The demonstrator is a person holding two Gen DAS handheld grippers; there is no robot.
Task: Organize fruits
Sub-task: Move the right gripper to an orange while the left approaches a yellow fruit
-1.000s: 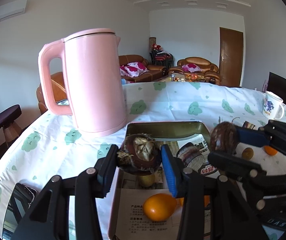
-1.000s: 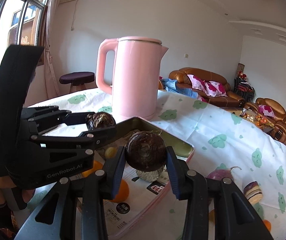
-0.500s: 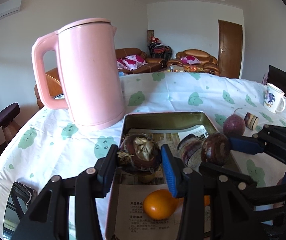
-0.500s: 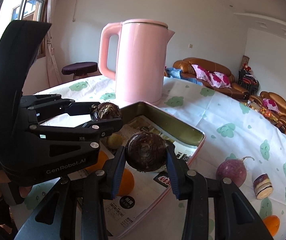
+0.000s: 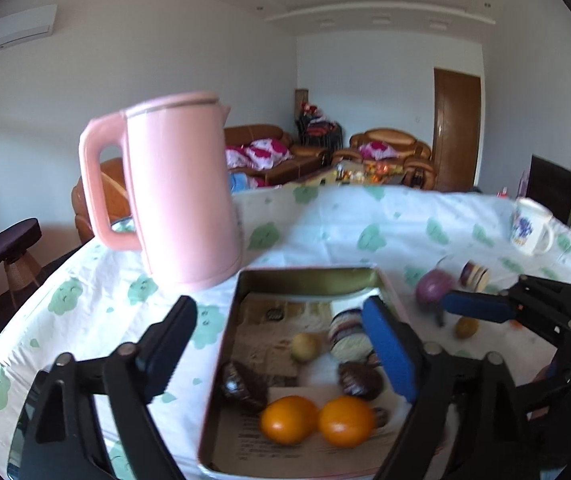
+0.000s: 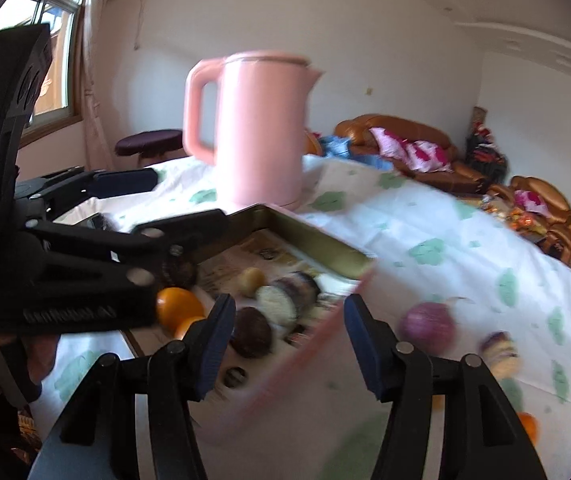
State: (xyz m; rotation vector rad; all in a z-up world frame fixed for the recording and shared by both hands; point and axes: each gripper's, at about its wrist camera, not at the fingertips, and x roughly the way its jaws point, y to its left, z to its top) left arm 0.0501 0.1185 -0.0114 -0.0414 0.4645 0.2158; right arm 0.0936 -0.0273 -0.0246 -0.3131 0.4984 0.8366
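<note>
A pink-rimmed tray (image 5: 309,282) lined with paper holds two oranges (image 5: 287,420), two dark brown fruits (image 5: 243,386), a small yellow fruit (image 5: 304,347) and a cut purple-skinned piece (image 5: 349,336). My left gripper (image 5: 281,332) hangs above the tray, its jaws opening wide with nothing between them. My right gripper (image 6: 289,332) hovers over the tray's near right edge, jaws also opening and pressing on nothing. One dark fruit (image 6: 251,338) lies in the tray just past its left finger. The picture is blurred by motion.
A tall pink kettle (image 5: 181,200) stands behind the tray at the left. On the cloth to the right lie a purple round vegetable (image 6: 427,322), a cut piece (image 6: 499,348), an orange (image 6: 527,426) and a small brown fruit (image 5: 466,327). A mug (image 5: 531,230) stands far right.
Both grippers have let go of their dark brown fruits, which now lie in the tray. Both pairs of jaws have spread apart, and both grippers have pulled back from the tray.
</note>
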